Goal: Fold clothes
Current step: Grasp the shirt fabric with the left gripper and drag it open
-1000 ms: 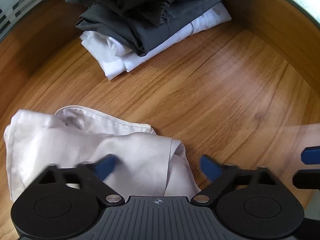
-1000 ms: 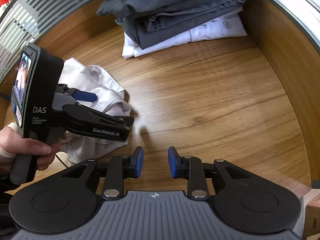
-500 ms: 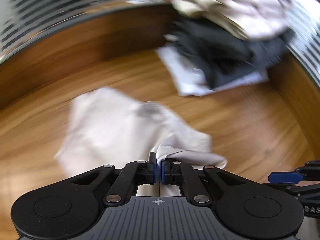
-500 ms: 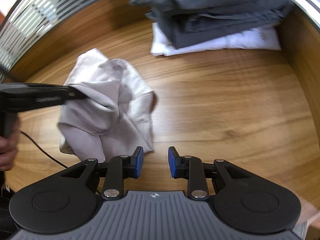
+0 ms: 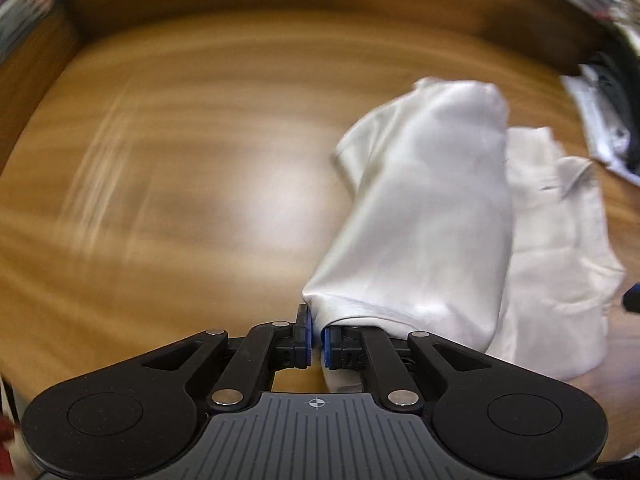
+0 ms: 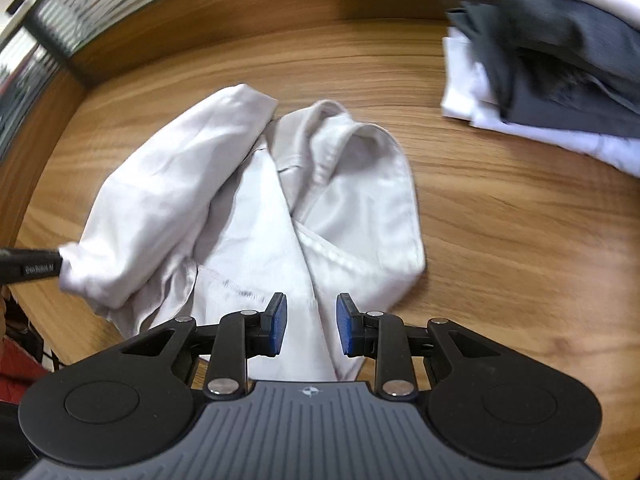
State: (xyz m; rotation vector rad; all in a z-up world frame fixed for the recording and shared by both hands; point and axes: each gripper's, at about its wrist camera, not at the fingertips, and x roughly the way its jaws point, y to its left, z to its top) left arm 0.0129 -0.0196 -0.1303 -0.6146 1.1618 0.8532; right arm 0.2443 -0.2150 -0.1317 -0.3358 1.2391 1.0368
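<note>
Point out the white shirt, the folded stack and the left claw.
shirt (image 6: 248, 216), right wrist view, middle of cloth
stack (image 6: 560, 64), right wrist view, dark garment
left claw (image 5: 316, 336), left wrist view, between its fingertips

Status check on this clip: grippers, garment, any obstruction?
Left gripper opening, white shirt edge between pads. Right gripper open above shirt. Folded stack clear.

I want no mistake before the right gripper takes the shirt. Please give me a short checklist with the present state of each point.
1. Left gripper pinches the white shirt: ok.
2. Right gripper open, nothing between its pads: ok.
3. Right gripper above the shirt: ok.
4. Shirt spread flat on the table: not ok, bunched.
5. Shirt apart from the folded stack: ok.
6. Which shirt edge lies under the right gripper: cannot tell.
</note>
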